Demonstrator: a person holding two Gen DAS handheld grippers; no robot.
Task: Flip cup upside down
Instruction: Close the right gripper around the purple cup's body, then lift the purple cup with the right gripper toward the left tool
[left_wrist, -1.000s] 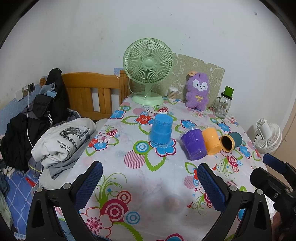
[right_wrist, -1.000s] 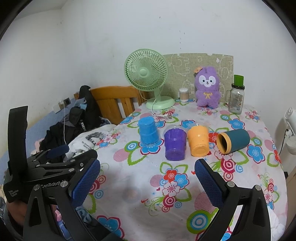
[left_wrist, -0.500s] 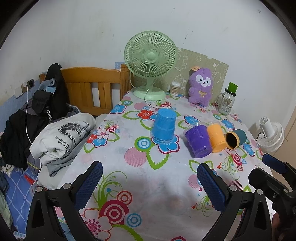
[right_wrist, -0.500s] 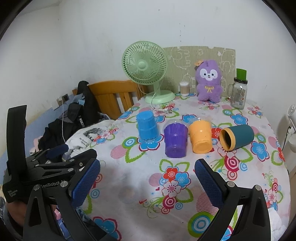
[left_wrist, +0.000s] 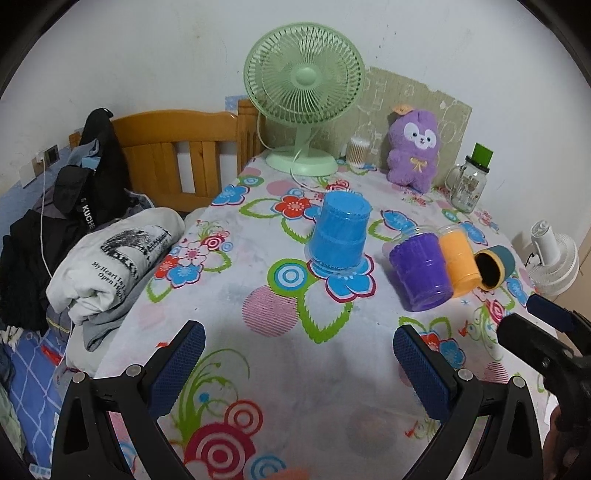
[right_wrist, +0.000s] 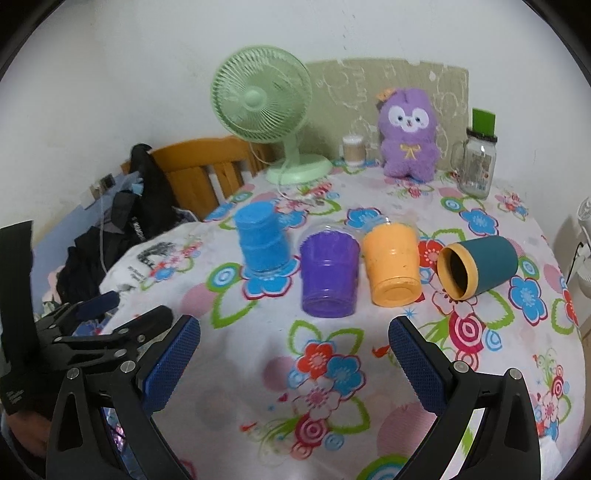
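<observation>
Teal cup (right_wrist: 480, 267) on its side near table edge, both tools spread, empty

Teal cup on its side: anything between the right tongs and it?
Nothing visible blocks it. The teal cup lies ahead and right of the open right tongs, with only bare tablecloth between. The orange cup stands close on its left, near the mouth, which could crowd a grasp there.
</observation>
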